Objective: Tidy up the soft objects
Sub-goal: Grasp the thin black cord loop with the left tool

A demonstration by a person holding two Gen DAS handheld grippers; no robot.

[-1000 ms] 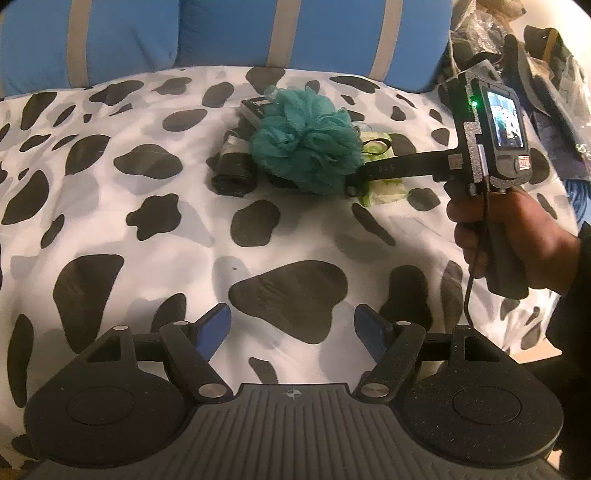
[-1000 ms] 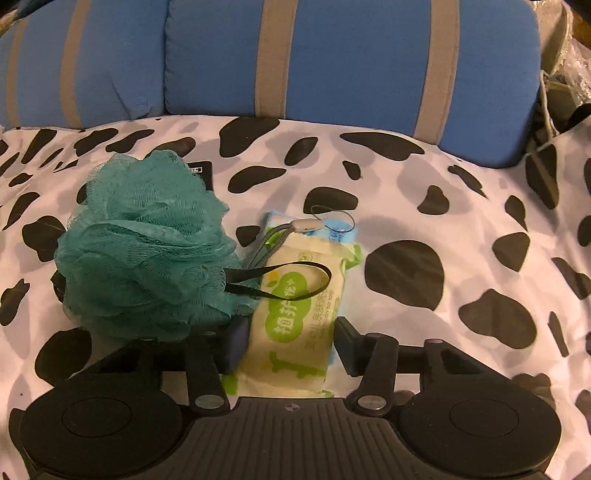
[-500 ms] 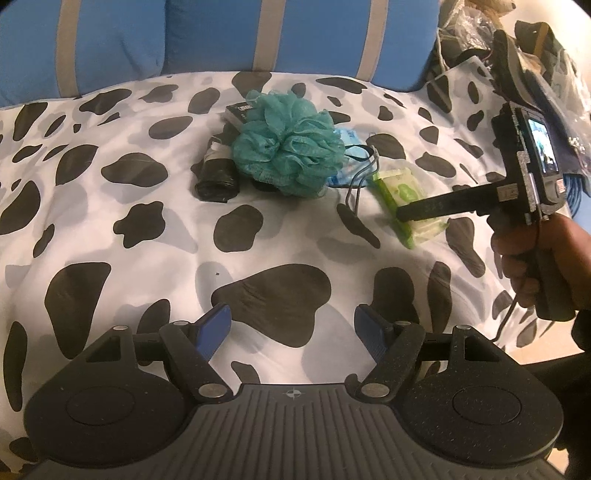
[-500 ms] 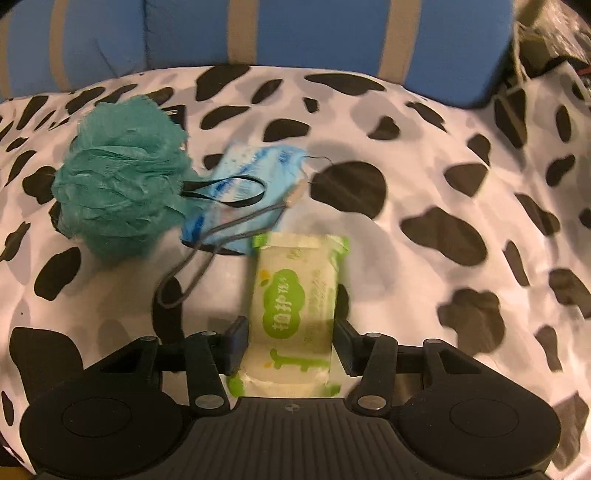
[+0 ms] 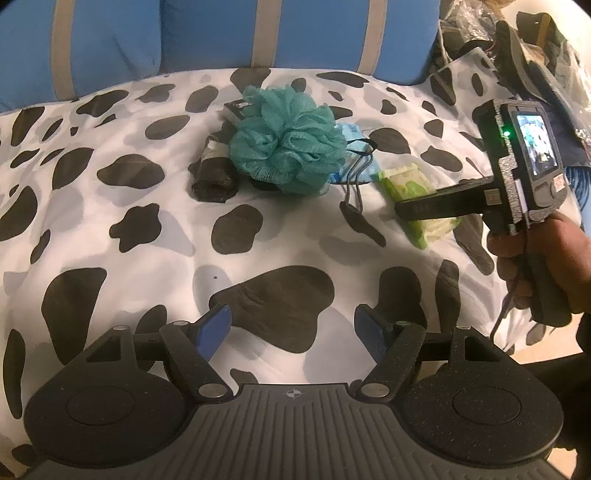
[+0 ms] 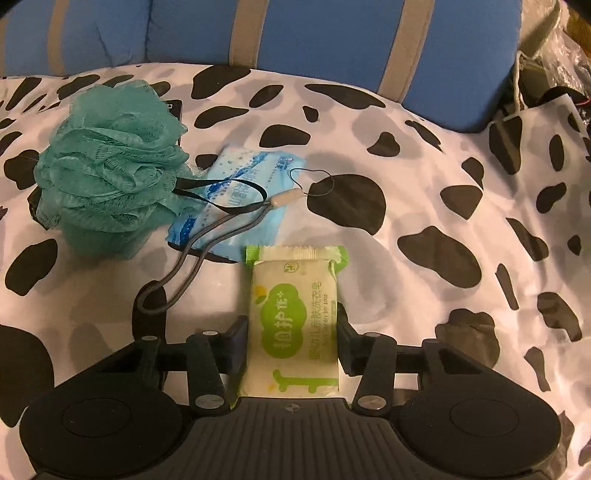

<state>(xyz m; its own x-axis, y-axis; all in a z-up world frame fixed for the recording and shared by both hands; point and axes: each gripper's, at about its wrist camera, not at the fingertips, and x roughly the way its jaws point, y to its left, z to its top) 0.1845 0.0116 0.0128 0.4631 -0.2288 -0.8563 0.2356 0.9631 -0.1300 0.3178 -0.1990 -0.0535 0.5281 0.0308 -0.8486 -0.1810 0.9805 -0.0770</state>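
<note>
Left gripper (image 5: 291,328) in speckled black plastic, blue pads (image 5: 216,325), silver screws, ribbed deck with a tiny crosshair mark, right gripper (image 6: 291,338) same build, pistol handle, little lit screen (image 5: 537,146), green light, black cable, dark sleeve (image 5: 581,369)

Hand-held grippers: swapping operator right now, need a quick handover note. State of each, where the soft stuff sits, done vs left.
Right hand-held gripper: jaws closing on the green soap packet, which sits between the pads.
Left hand-held gripper: open, empty, above the spotted bedspread.
Still clustered by the blue cushions: teal bath pouf, blue tissue pack with a lanyard across it, dark roll left of the pouf.
Done: only the soap packet pulled out of the cluster.
Left: place the packet, then sort the rest.
</note>
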